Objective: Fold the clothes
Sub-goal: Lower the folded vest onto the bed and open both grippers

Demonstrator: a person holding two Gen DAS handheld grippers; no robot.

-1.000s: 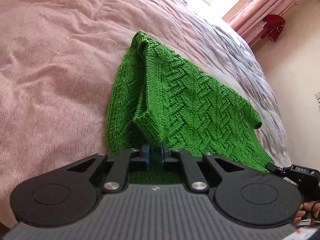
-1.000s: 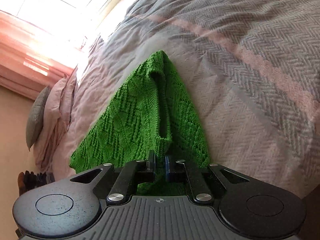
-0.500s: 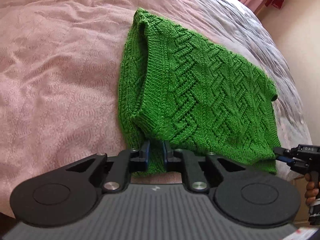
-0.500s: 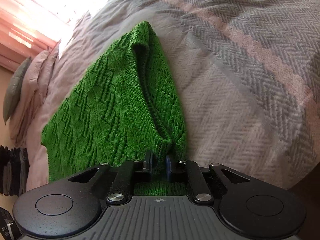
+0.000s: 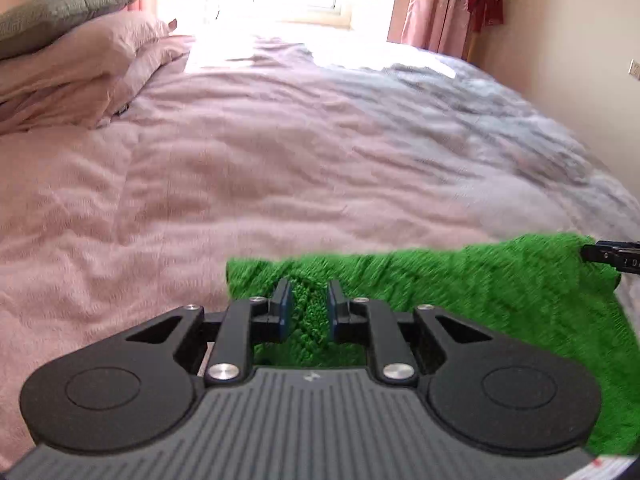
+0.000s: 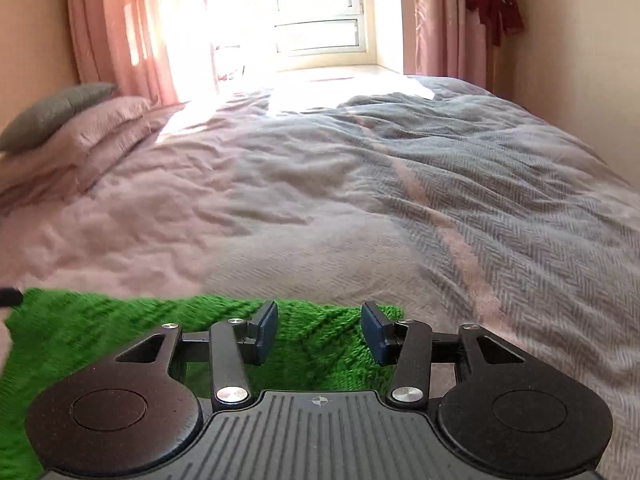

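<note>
1. Green knitted sweater, thick and nubbly with a raised zigzag pattern, blurred by motion, spread flat at the near edge of the bed, filling the lower right of the left wrist view and the lower left of the right wrist view.
2. Bed cover of soft, wrinkled fabric: pale pink at the left, grey herringbone weave with a pink stripe at the right.
3. Stacked pink pillows with a grey cushion on top, upper left; pink curtains flanking a bright window; dark red garment hanging at the upper right.
4. Left gripper: black, blue-padded, jaws just been parting slightly, a narrow ridge of knit standing between the pads; cannot tell whether pads press it.
5. Right gripper: jaws just been opening, now spread wide and released, the sweater's corner lying flat beneath and between the pads, touching neither.
6. Tip of the right gripper showing at the right edge of the left view, at the sweater's far corner.
</note>
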